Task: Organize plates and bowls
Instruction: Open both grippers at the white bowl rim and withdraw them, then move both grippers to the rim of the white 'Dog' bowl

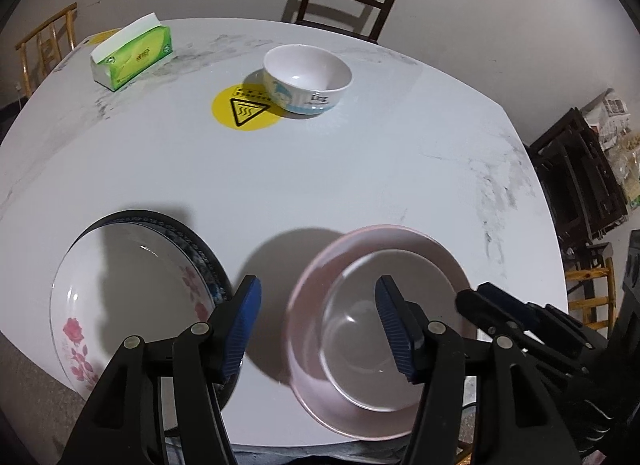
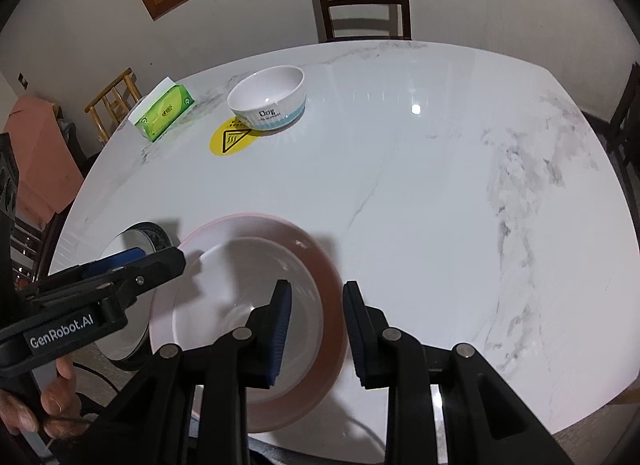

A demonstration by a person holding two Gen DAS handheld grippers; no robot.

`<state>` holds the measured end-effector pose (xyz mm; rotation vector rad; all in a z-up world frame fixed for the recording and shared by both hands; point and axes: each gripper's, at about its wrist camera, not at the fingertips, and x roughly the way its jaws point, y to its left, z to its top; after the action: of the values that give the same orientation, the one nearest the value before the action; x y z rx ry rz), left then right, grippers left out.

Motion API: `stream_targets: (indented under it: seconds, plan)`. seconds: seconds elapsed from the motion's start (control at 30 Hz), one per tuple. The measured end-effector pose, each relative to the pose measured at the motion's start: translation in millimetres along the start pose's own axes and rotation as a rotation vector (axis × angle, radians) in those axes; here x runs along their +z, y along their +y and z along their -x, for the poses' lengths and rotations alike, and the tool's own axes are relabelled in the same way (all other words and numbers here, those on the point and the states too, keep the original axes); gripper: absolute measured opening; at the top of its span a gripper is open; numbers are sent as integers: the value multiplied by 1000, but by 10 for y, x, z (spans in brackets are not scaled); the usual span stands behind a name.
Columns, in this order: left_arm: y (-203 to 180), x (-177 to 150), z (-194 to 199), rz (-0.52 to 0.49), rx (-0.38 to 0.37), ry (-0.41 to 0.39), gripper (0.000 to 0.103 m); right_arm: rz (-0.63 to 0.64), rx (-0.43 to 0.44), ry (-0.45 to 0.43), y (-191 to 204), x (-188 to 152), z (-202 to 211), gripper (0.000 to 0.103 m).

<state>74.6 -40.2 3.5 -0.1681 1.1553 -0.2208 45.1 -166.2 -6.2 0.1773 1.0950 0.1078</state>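
Both grippers hover low over the near edge of the marble table (image 1: 320, 185), and neither holds anything. The left gripper (image 1: 318, 317) has its fingers spread wide, one over bare table between the two plates, the other above the pink plate (image 1: 320, 365); a guess, it is lining up on that plate's left rim. The right gripper (image 2: 316, 329) is parted too, straddling the pink plate's right rim without visibly touching it. Left of it sits the flowered plate (image 1: 76, 329), resting on a dark-rimmed one. The white bowl (image 1: 308, 79) stands upright at the far side, mouth up, partly on the yellow sticker (image 1: 240, 111), the tissue pack (image 1: 132, 51) further left. Round dishes, no long axis.
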Motion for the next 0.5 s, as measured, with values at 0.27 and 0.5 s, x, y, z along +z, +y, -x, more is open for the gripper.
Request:
stream_targets:
  seconds: [0.27, 0.5]
  plan:
    - [129, 105, -46, 9, 60, -30, 55, 30, -42, -13, -60, 120, -86, 27]
    - [243, 243, -182, 24, 106, -21, 55, 60, -75, -15, -110, 280, -208, 27]
